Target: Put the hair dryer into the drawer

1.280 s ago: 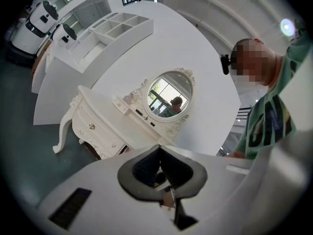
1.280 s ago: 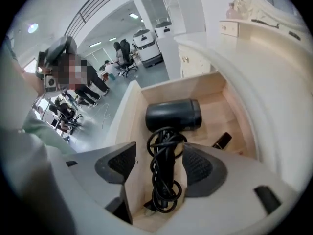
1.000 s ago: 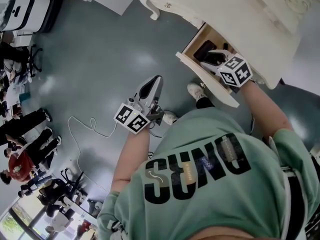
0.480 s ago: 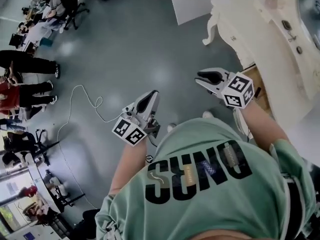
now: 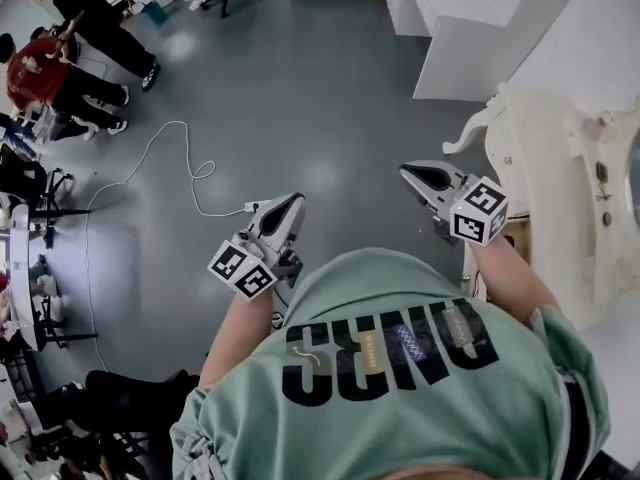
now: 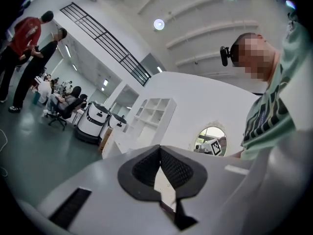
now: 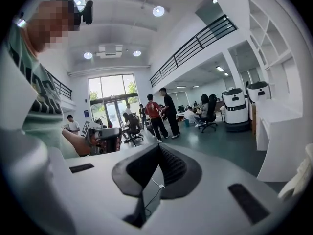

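Left gripper (image 5: 292,203): its grey jaws are pressing together at the tips with nothing between them. It is pointing out over the grey floor (image 5: 300,88).
Right gripper (image 5: 408,171): its black pads are meeting, so it is clamped on nothing. It is pointing the same way, beside the left one but apart from it.
Progress: neither tool is carrying a load, so no transfer is going on. Whether the stowing is finished or not yet started, these views are not showing.
Hair dryer: it is not appearing in any view, so its place relative to either tool cannot be told.
Cream carved dresser (image 5: 540,138): it is standing just to the right of the right gripper.
Drawer: it is not showing clearly, so open or closed cannot be told.
White cable (image 5: 190,168): it is lying on the floor, well apart from the left gripper.
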`<state>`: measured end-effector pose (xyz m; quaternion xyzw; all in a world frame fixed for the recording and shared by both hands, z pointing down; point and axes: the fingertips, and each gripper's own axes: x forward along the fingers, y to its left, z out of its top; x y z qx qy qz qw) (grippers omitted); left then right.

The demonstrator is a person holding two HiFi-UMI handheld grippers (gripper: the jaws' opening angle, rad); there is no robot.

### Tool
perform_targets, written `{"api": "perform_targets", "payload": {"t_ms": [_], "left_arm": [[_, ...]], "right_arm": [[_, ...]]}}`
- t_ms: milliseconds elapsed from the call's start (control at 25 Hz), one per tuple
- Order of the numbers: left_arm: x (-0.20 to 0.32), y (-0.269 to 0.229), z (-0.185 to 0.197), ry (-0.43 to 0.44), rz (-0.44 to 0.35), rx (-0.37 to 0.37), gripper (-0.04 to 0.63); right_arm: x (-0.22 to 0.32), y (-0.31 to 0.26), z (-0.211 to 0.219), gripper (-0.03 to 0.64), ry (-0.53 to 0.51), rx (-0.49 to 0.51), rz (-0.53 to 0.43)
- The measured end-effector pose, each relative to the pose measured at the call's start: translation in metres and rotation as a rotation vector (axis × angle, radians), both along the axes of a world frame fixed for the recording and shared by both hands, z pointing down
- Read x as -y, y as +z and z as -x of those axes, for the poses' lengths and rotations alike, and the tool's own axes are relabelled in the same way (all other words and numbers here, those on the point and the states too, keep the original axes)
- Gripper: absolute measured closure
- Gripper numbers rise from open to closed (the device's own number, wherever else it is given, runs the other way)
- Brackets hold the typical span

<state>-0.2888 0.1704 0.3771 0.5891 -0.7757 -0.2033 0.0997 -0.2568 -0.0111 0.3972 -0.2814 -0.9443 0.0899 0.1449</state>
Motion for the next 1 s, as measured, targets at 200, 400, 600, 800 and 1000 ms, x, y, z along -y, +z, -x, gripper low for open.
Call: {"api": "perform_targets", "payload": {"t_ms": [200, 400, 600, 800, 1000], "left_arm": [[-0.020, -0.011, 0.004, -0.046, -0.027, 0.020, 0.591], [-0.024, -0.015, 0.005, -0.047, -0.034, 0.019, 0.591], [-0.022, -0.019, 0.006, -0.039, -0.040, 0.019, 0.591], [-0.021, -0.020, 0.001, -0.029, -0.042, 0.013, 0.591], [-0.020, -0.019, -0.004, -0.020, -0.040, 0.012, 0.591]], "right_arm": [[-0.013, -0.022, 0.012, 0.623, -0.047, 0.034, 0.032], [-0.023, -0.028, 0.013, 0.623, -0.077, 0.042, 0.036], [-0.025, -0.028, 0.012, 0.623, -0.083, 0.038, 0.036], [-0.023, -0.023, 0.007, 0.624, -0.076, 0.026, -0.011], [-0.021, -0.020, 0.000, 0.624, -0.067, 0.020, -0.010]]}}
